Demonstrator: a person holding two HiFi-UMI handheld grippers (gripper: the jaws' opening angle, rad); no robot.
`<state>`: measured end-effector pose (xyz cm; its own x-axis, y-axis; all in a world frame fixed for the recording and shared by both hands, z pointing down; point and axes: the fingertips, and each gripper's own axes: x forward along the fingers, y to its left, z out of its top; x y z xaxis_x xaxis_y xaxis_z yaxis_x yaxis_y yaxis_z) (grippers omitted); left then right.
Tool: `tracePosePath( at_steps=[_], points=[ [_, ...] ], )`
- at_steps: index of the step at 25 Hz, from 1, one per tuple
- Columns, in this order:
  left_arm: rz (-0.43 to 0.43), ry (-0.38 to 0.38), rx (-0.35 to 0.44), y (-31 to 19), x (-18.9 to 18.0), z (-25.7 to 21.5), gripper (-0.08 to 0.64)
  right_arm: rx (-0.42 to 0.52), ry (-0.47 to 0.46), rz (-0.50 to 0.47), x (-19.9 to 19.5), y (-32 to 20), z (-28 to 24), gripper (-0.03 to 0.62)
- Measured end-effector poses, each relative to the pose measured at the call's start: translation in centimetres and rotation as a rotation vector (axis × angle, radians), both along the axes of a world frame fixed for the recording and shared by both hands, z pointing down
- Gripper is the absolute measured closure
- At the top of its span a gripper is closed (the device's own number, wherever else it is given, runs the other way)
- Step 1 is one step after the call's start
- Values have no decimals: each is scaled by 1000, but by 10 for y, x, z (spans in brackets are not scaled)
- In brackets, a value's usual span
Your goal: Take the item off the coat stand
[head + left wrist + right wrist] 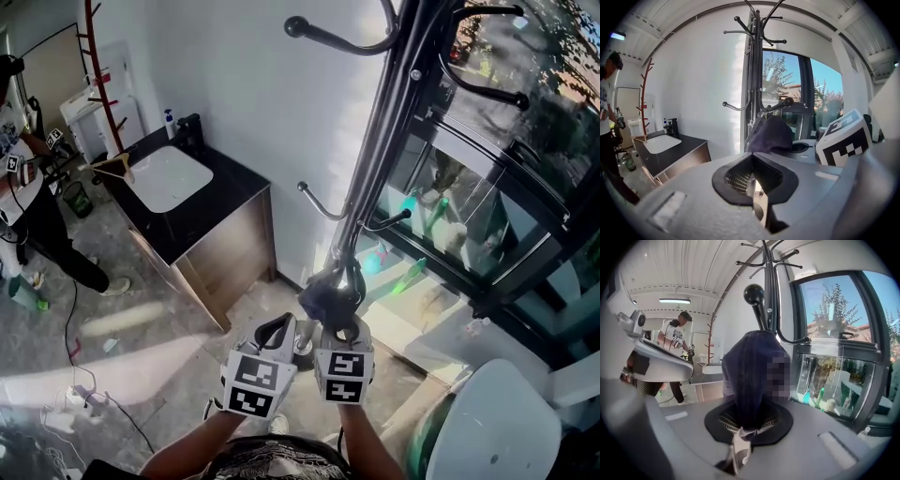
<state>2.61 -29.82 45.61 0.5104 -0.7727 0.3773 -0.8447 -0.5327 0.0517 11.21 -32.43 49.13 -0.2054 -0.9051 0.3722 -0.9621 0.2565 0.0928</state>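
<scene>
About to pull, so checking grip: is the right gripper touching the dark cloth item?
Touching: the right gripper view shows the right gripper pinching the dark cloth item.

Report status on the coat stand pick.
Right gripper shut on dark cap. Left gripper shut, empty. Cap hangs on the stand's hook. Nothing seen in the way.

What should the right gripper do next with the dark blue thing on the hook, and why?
Probably lift the right gripper slightly up and away. Its jaws are shut on the dark blue cloth, which hangs over a knobbed hook of the coat stand, so it must clear the knob.
</scene>
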Motion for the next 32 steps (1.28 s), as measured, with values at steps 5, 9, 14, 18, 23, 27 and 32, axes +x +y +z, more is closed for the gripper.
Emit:
tracePosePath(
  at_steps=[5, 9, 14, 18, 23, 27, 32],
  points=[
    [-2, 2, -6, 8, -6, 0, 559, 46, 16, 6, -3, 8, -13, 574],
    [10, 11, -5, 16, -7, -2, 559, 78, 35, 16, -4, 17, -25, 575],
    [43, 17, 3, 28, -6, -8, 560, 92, 46, 48, -3, 33, -32, 575],
    [67, 24, 11, 37, -7, -14, 560, 103, 52, 72, -3, 46, -38, 575],
    [88, 34, 15, 50, -9, -18, 560, 116, 63, 95, -4, 63, -46, 575],
    [101, 41, 21, 60, -8, -22, 560, 119, 69, 105, -5, 77, -51, 575],
    [110, 51, 31, 71, -8, -27, 560, 121, 66, 107, -10, 96, -57, 574]
  ],
)
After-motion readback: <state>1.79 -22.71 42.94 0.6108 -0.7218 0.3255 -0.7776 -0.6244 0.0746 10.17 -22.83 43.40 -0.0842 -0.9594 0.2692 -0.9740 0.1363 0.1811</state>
